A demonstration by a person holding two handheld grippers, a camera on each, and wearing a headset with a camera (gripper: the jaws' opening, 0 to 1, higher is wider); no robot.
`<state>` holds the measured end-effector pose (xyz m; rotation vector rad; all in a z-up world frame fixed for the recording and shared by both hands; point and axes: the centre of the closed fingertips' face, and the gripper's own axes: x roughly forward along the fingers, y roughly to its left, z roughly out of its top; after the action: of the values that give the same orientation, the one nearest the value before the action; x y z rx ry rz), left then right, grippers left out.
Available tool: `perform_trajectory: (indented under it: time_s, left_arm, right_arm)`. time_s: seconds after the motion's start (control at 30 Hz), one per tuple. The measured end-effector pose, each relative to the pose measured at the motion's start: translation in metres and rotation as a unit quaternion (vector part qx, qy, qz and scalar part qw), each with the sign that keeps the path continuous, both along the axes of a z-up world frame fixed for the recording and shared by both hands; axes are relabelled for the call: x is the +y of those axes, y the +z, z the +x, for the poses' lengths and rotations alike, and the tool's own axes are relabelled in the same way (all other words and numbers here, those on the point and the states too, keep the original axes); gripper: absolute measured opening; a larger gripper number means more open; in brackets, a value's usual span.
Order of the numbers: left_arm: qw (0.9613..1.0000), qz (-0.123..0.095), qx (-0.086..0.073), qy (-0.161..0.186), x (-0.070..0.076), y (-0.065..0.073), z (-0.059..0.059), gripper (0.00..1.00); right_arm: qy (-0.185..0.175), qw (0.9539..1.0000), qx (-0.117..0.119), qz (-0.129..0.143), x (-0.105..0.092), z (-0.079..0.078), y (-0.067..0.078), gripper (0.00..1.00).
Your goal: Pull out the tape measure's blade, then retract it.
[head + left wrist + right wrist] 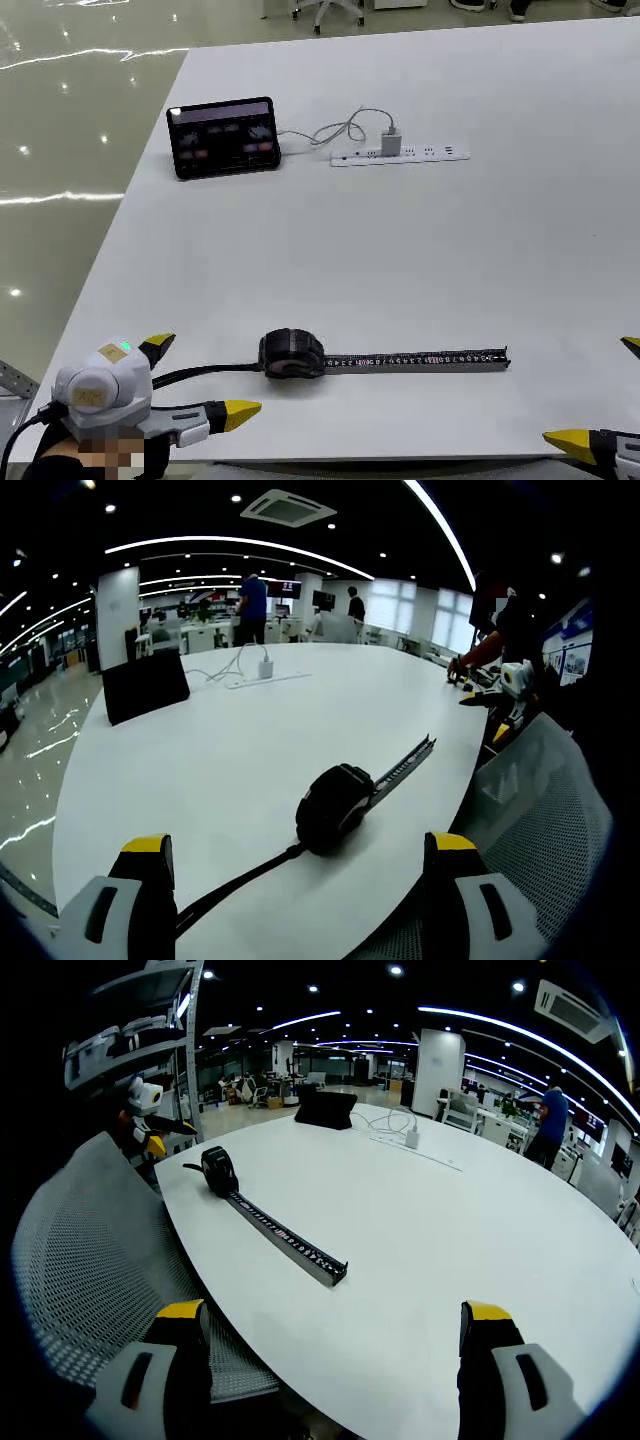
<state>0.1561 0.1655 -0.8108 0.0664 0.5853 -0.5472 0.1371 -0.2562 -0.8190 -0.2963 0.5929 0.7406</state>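
Both released, left tool and right tool flank the extended tape measure; tablet and power strip lie beyond.

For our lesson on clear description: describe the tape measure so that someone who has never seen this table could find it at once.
Start at the big white table and go to its near edge, away from the tablet and power strip at the back. There lies the tape measure, a round black case. It alone has a marked blade drawn out flat beside it.
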Motion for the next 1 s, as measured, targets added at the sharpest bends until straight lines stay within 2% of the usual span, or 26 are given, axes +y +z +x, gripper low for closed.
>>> perform_trajectory:
  time_s: [0.2, 0.33, 0.63, 0.77, 0.8, 0.83, 0.93, 1.0]
  left_arm:
    - [1.0000, 0.003, -0.002, -0.005, -0.002, 0.003, 0.007, 1.00]
    - [0.9997, 0.010, 0.015, -0.014, -0.005, -0.002, 0.009, 1.00]
    - [0.9995, 0.010, 0.026, -0.012, -0.014, -0.005, 0.008, 1.00]
    - [0.9984, 0.026, 0.051, -0.001, -0.017, -0.013, 0.011, 0.99]
    - [0.9983, 0.026, 0.053, 0.001, -0.019, -0.014, 0.012, 0.99]
    - [0.9973, 0.031, 0.065, 0.015, -0.018, -0.017, 0.014, 0.98]
    - [0.9956, 0.029, 0.079, 0.042, -0.023, -0.018, 0.022, 0.98]
    - [0.9937, 0.016, 0.093, 0.061, -0.032, -0.019, 0.028, 0.97]
  right_arm:
    - [0.003, 1.0000, -0.001, 0.002, 0.002, 0.001, 0.001, 1.00]
    - [0.008, 0.9999, 0.006, -0.006, 0.004, 0.002, -0.004, 1.00]
    - [0.018, 0.9997, 0.012, -0.006, 0.010, 0.000, -0.006, 1.00]
    - [0.030, 0.9994, 0.015, -0.012, 0.014, 0.000, -0.008, 1.00]
    - [0.032, 0.9993, 0.016, -0.013, 0.014, 0.000, -0.009, 1.00]
    - [0.035, 0.9991, 0.019, -0.016, 0.015, 0.001, -0.012, 1.00]
    - [0.048, 0.9983, 0.021, -0.026, 0.018, 0.002, -0.016, 1.00]
    - [0.065, 0.9970, 0.022, -0.036, 0.021, 0.003, -0.020, 1.00]
